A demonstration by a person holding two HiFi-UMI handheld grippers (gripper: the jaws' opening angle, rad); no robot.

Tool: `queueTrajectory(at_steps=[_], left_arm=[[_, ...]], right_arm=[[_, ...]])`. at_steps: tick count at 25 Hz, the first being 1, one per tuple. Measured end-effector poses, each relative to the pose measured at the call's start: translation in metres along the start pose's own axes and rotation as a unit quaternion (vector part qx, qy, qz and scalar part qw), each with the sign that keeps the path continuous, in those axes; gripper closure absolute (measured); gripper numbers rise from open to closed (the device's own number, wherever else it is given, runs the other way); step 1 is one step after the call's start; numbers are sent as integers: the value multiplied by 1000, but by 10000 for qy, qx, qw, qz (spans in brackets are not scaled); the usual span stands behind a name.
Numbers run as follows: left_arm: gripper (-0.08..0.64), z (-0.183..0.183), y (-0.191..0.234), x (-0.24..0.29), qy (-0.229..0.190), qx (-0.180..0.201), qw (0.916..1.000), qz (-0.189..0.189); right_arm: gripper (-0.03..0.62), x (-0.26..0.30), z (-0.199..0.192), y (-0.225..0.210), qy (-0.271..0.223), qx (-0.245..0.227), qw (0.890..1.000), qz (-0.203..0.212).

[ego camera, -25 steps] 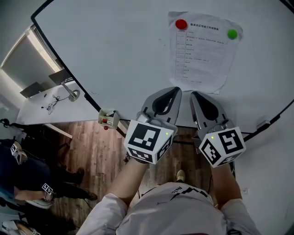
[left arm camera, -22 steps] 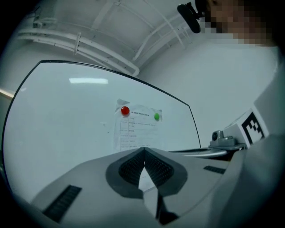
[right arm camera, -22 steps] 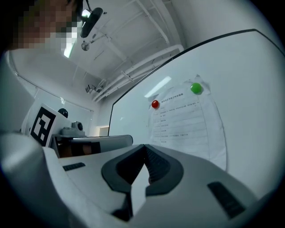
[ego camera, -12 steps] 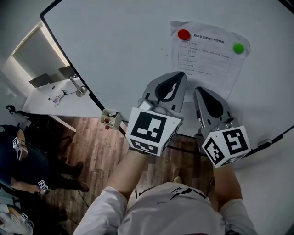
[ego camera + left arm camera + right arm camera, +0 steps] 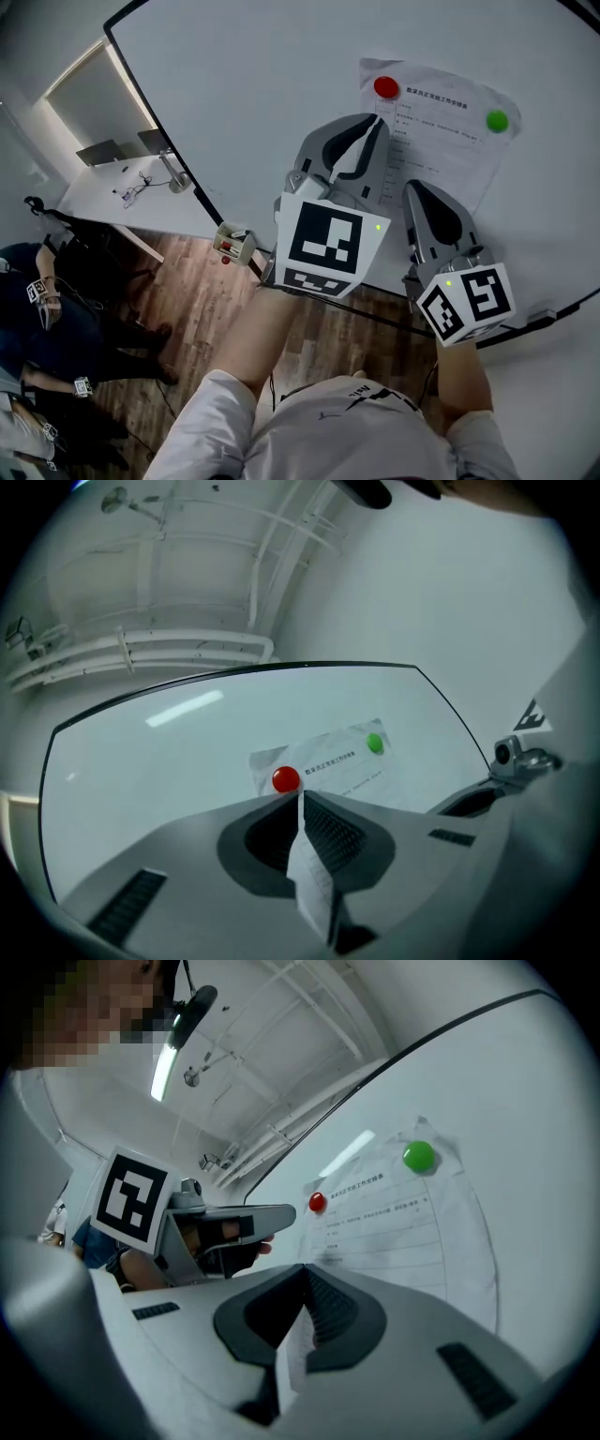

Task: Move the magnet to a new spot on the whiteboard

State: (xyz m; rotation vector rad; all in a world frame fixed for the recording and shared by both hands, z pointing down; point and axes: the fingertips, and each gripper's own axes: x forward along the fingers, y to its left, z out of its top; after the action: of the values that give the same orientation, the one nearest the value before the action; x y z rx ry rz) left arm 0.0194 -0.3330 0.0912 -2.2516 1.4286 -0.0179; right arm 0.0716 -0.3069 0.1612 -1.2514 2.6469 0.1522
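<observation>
1. Head view: a whiteboard (image 5: 244, 75) fills the top. A paper sheet (image 5: 450, 150) hangs at two o'clock, pinned by a red magnet (image 5: 386, 86) at its top left corner and a green magnet (image 5: 497, 120) at its top right. The left gripper (image 5: 377, 124) points up, its tip near the red magnet. The right gripper (image 5: 415, 187) sits lower, at five o'clock from the left one.
2. Left gripper view: the jaws are pressed together, holding nothing. The red magnet sits at twelve o'clock, just past their tip.
3. Right gripper view: the jaws are also together and empty, with both magnets ahead.
4. This looks like the approach step. Next, the left jaws need to part, straddle the red magnet and close.
</observation>
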Motion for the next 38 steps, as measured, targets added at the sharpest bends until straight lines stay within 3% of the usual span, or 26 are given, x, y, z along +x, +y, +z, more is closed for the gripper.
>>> queueTrajectory(at_steps=[5, 9, 15, 23, 38], left_arm=[[539, 11, 7, 9, 6, 357, 9992, 191], [462, 12, 5, 18, 130, 673, 9974, 207], [440, 14, 12, 28, 299, 1096, 9926, 424], [423, 15, 10, 41, 521, 1503, 9863, 443], [425, 15, 13, 45, 514, 1514, 9854, 588]], right_arm=[[580, 0, 1, -5, -55, 60, 9999, 67], [580, -2, 1, -9, -87, 101, 9999, 105], [580, -2, 3, -13, -140, 162, 9996, 171], [580, -1, 0, -19, -141, 240, 9994, 219], [580, -5, -4, -23, -151, 297, 9991, 256]])
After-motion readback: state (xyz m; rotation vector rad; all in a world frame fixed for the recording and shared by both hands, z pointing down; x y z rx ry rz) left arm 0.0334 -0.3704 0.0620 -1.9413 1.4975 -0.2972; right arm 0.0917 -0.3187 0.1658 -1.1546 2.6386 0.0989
